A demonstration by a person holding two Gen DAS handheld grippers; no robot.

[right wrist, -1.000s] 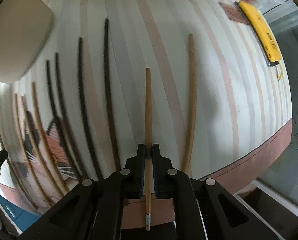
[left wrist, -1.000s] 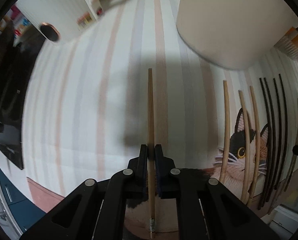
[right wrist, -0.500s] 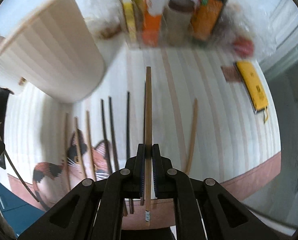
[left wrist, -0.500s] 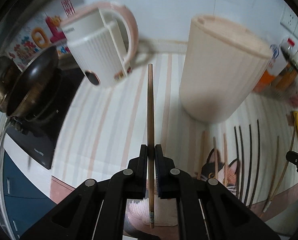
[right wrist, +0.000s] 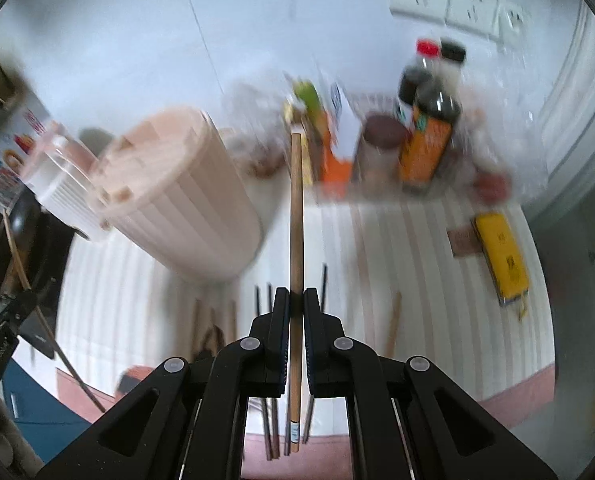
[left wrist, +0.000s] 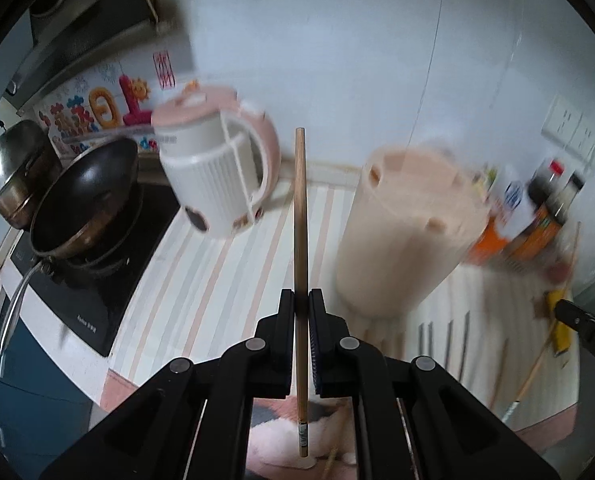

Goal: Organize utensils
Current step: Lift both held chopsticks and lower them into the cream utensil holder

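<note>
Chopsticks, one to each gripper: the left gripper [left wrist: 302, 300] is clamped tight on a light wooden chopstick [left wrist: 301, 216], and the right gripper [right wrist: 296, 298] is pinched just as tight on a second one [right wrist: 296, 216]. Both sticks ride high above the striped mat [left wrist: 201, 280], near the ribbed beige holder [right wrist: 185, 208]. On the mat, three dark chopsticks [right wrist: 324, 280] are countable; motion blur hides the rest.

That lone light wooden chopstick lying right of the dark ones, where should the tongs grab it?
Grip the lone light chopstick around its middle, coming straight down from above. It lies flat on the striped mat with bare space either side, so fingers can straddle its thin shaft.
</note>
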